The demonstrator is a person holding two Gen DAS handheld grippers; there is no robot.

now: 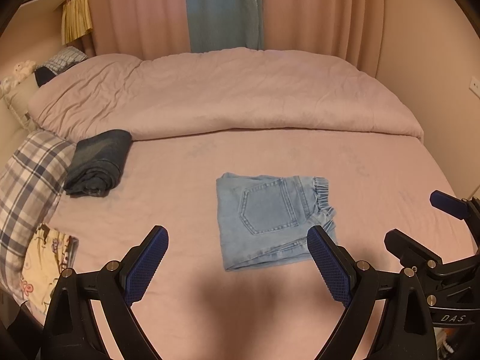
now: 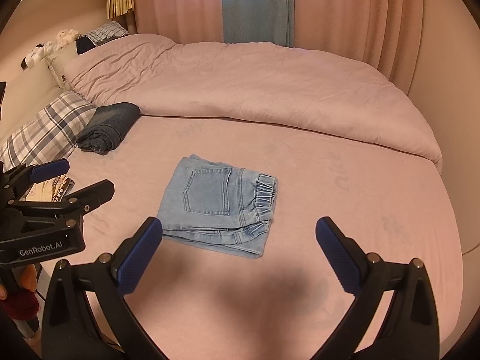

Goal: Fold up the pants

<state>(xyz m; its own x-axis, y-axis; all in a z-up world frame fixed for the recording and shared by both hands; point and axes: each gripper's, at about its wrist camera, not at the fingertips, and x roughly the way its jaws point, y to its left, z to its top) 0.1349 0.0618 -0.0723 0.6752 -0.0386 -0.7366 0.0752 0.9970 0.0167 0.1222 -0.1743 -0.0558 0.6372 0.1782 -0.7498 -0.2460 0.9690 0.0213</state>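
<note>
Both tongs stand spread and empty. Left wrist view: left gripper point(image 1: 237, 258) hovers above the bed sheet point(image 1: 180, 198), just short of the folded light-blue jeans point(image 1: 270, 219) lying mid-bed, apparently released as finished. Right wrist view: right gripper point(image 2: 238, 249) likewise clear of the jeans; a rolled dark denim garment point(image 2: 109, 129) lies by the plaid pillow point(image 2: 45, 132) at the left edge.

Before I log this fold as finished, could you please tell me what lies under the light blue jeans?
The folded light blue jeans lie flat on the pink bedsheet, back pocket up. Only sheet shows around them; whatever lies beneath their layers is covered. Both grippers hover clear, jaws open.
</note>
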